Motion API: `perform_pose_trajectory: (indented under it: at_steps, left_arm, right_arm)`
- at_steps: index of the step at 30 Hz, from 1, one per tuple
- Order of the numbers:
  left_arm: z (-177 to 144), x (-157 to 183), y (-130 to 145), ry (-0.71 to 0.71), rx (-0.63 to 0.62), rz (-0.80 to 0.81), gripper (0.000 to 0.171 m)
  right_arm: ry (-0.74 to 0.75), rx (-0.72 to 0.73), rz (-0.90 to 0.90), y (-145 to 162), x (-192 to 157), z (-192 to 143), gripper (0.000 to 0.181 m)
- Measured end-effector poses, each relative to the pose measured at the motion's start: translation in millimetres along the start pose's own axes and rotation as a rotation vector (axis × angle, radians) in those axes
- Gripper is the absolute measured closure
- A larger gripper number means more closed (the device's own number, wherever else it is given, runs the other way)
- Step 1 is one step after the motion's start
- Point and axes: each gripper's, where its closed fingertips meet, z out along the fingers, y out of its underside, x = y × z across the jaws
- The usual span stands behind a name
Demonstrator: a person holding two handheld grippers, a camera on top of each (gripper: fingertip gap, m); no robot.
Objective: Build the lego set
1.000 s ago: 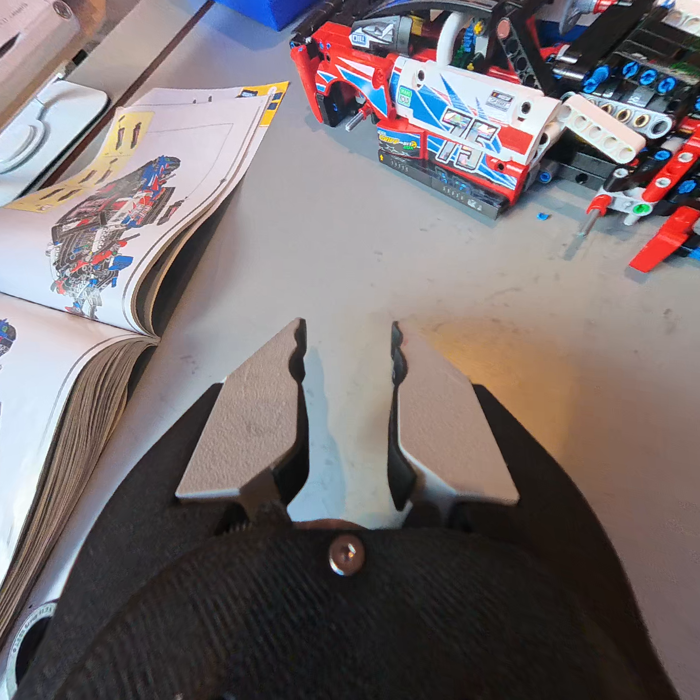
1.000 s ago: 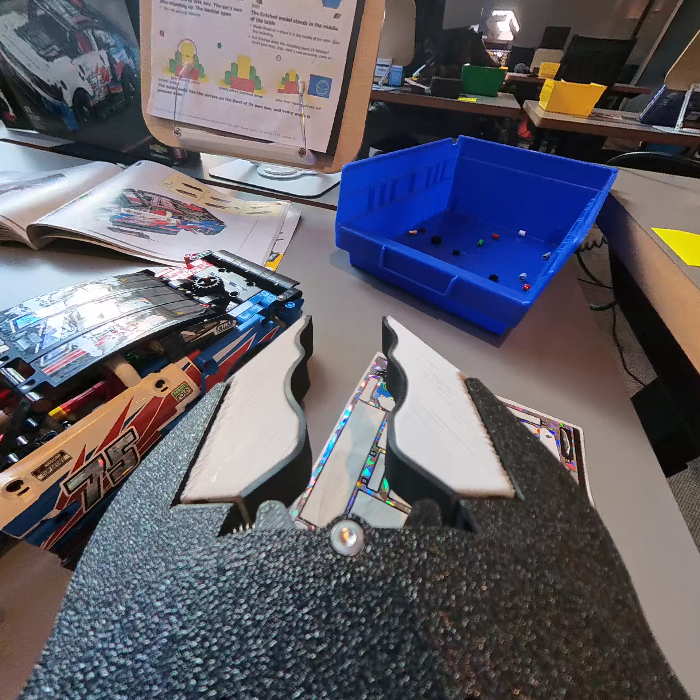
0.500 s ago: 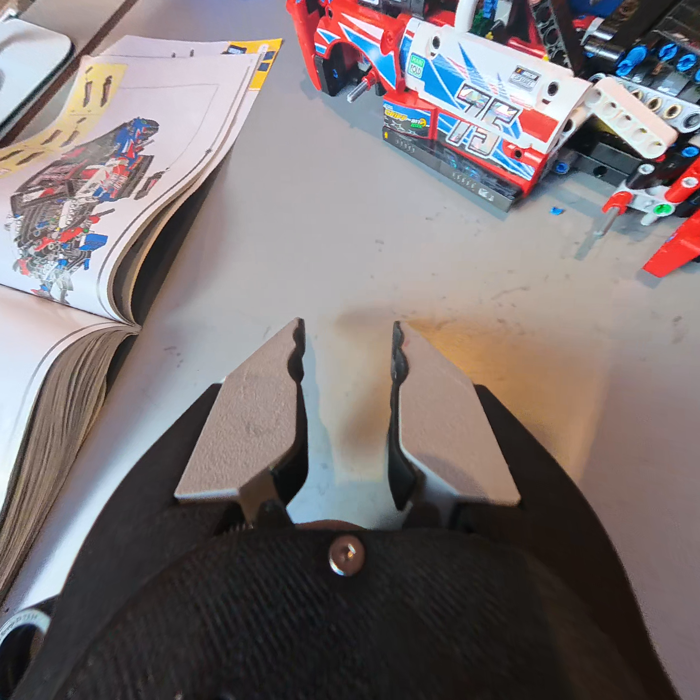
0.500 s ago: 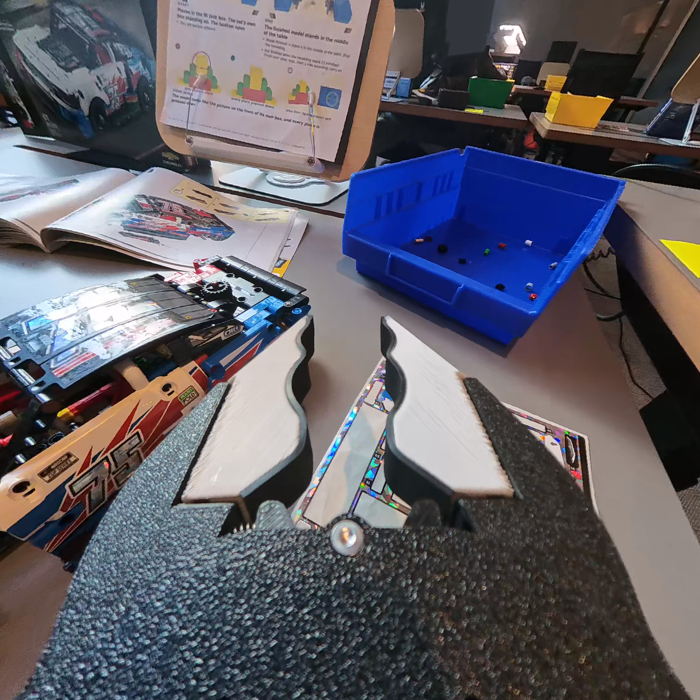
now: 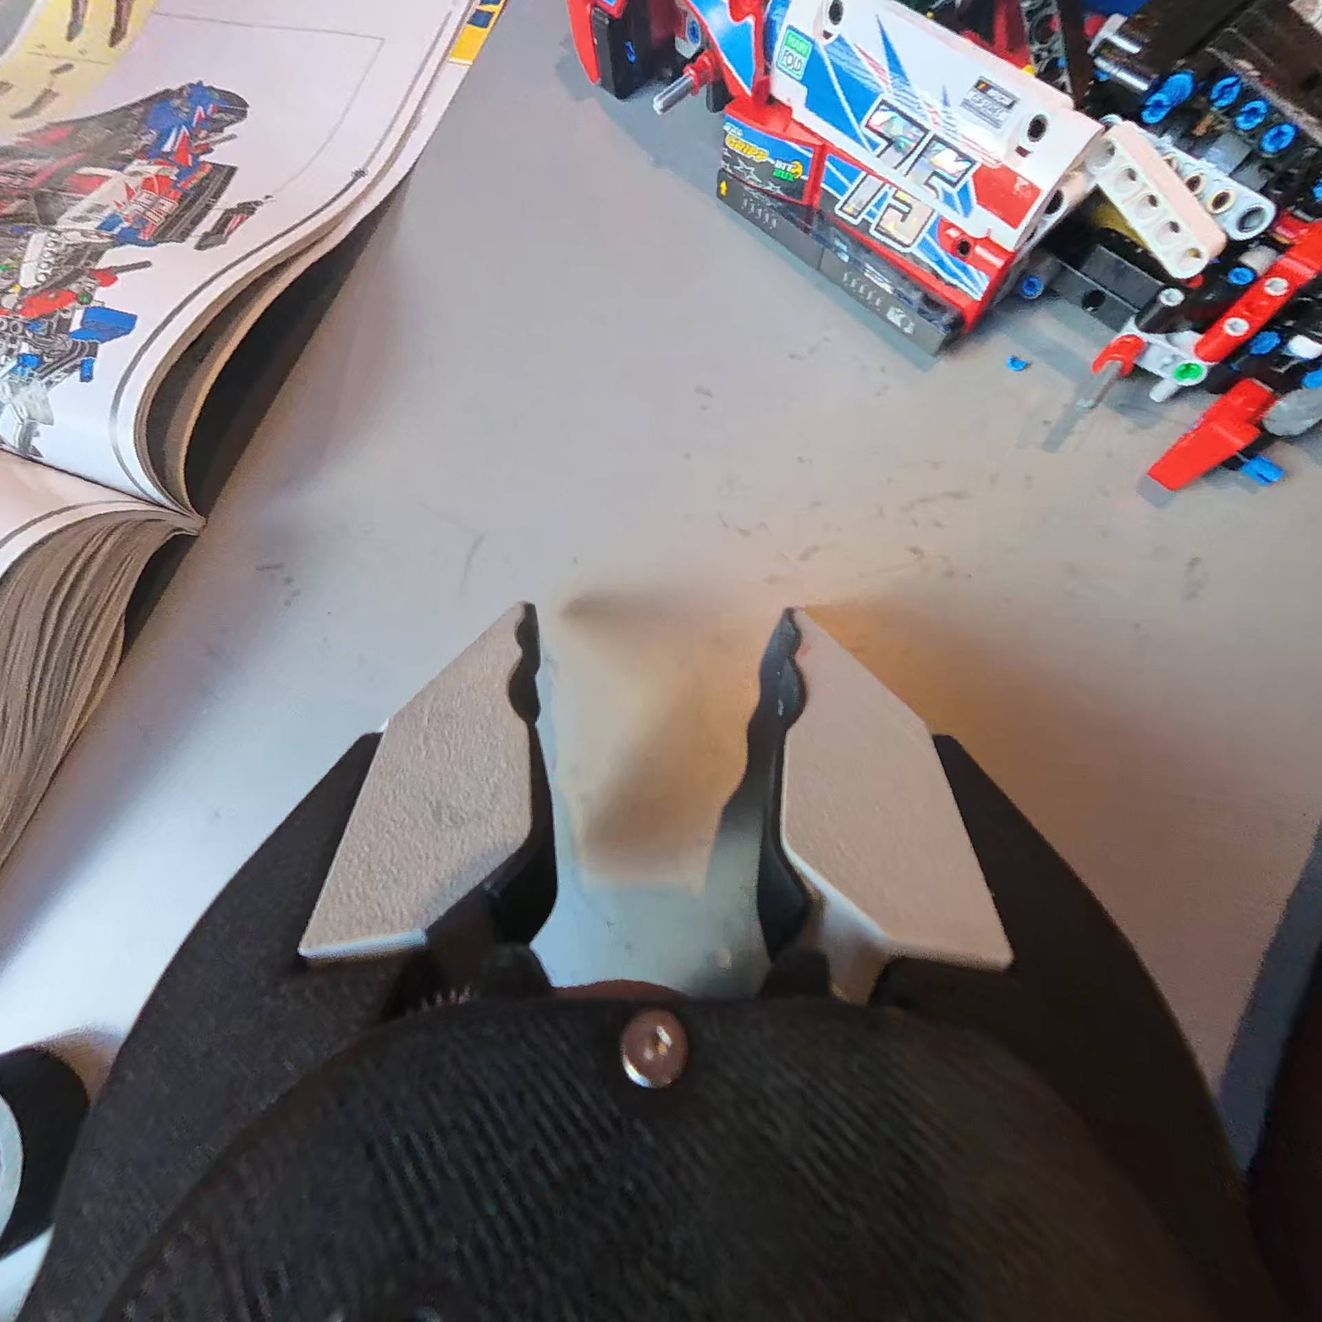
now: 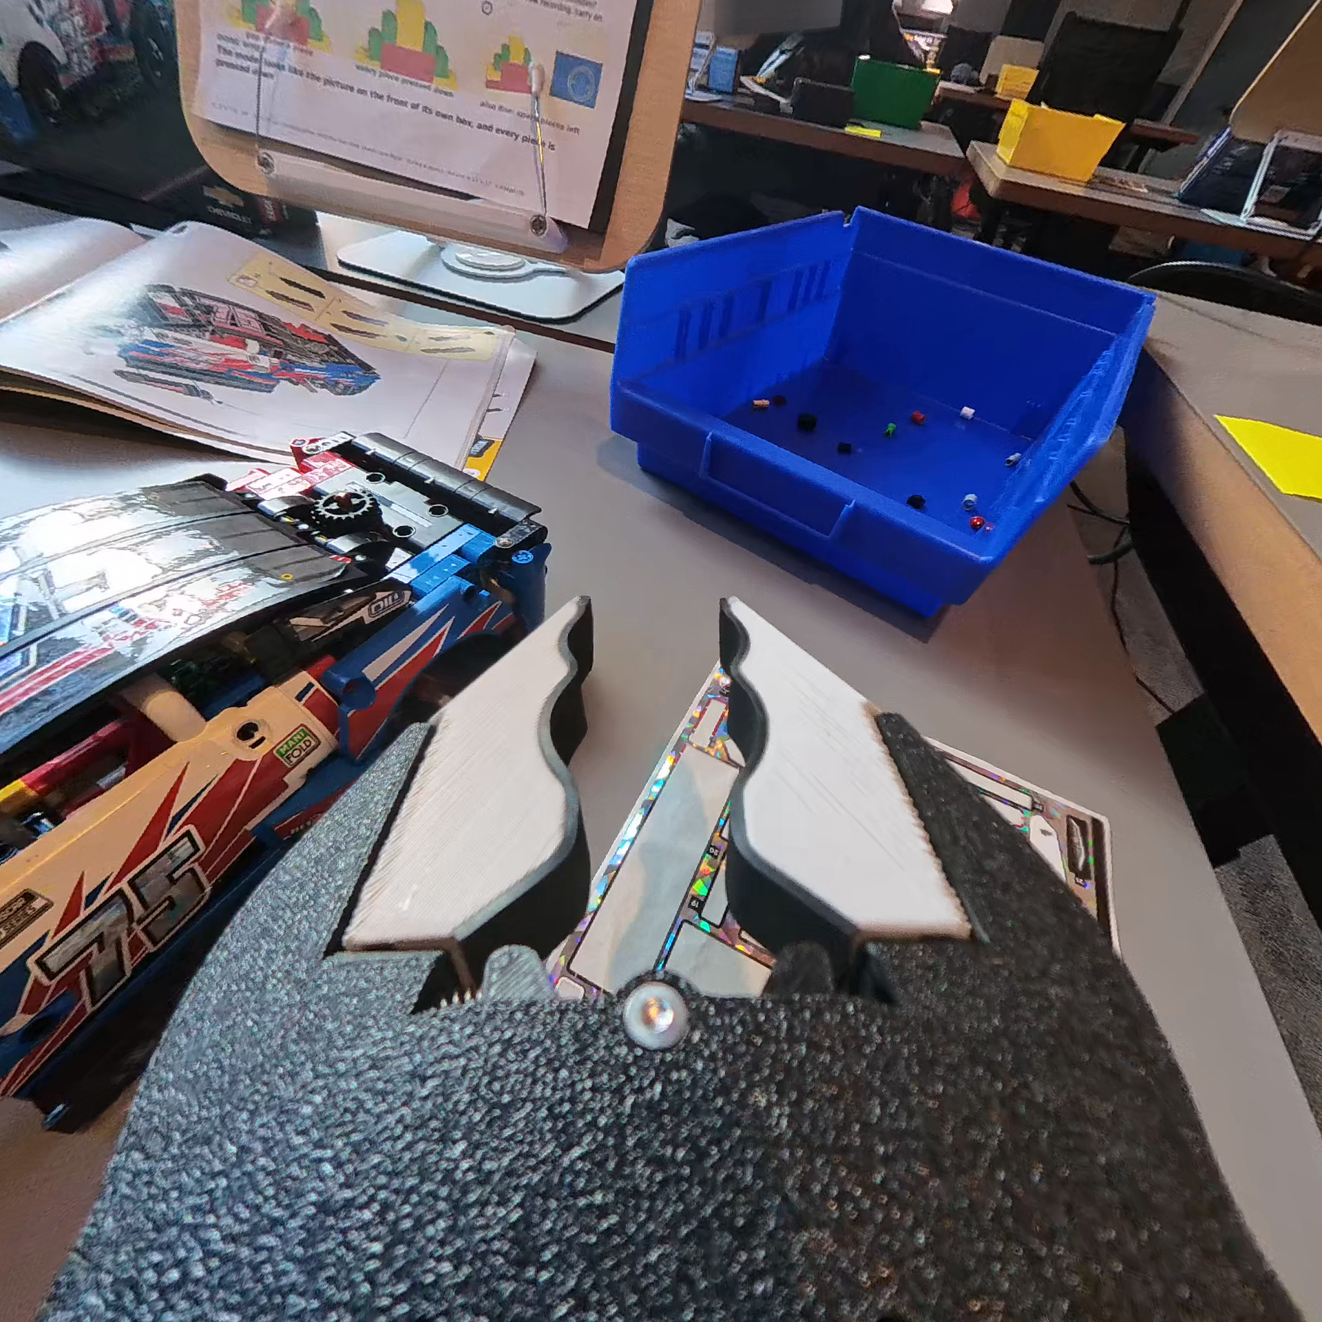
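Your left gripper [image 5: 654, 619] hung empty over bare grey table [image 5: 572, 443], its jaws spread wider than a moment before; the thick open manual [image 5: 143, 236] lay left, the glossy stickered lego car [image 5: 894, 157] ahead-right. Your right gripper [image 6: 654, 619] gaped empty above a holographic sticker sheet [image 6: 662, 837], car [image 6: 214, 679] left, ribbed blue bin [image 6: 858, 429] ahead.

A wooden-framed stand holding a printed sheet [image 6: 422, 93] sits at the grey worktop's [image 6: 1001, 687] far edge. On other desks behind stand a green bin [image 6: 894, 89] and a yellow bin [image 6: 1055, 139].
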Motion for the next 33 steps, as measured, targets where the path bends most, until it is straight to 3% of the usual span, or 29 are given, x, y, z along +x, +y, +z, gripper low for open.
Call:
perform_pose_trajectory:
  at_steps: [25, 33]
  left_arm:
    - [-0.8, 10.8, 0.3, 0.043, 0.000, 0.026, 0.106]
    - [-2.3, 5.2, 5.6, 0.061, -0.019, -0.042, 0.101]
  right_arm:
    - [0.041, -0.012, -0.023, 1.0, 3.4, 1.6, 0.147]
    - [0.042, -0.023, -0.061, 2.1, -0.3, 3.8, 0.148]
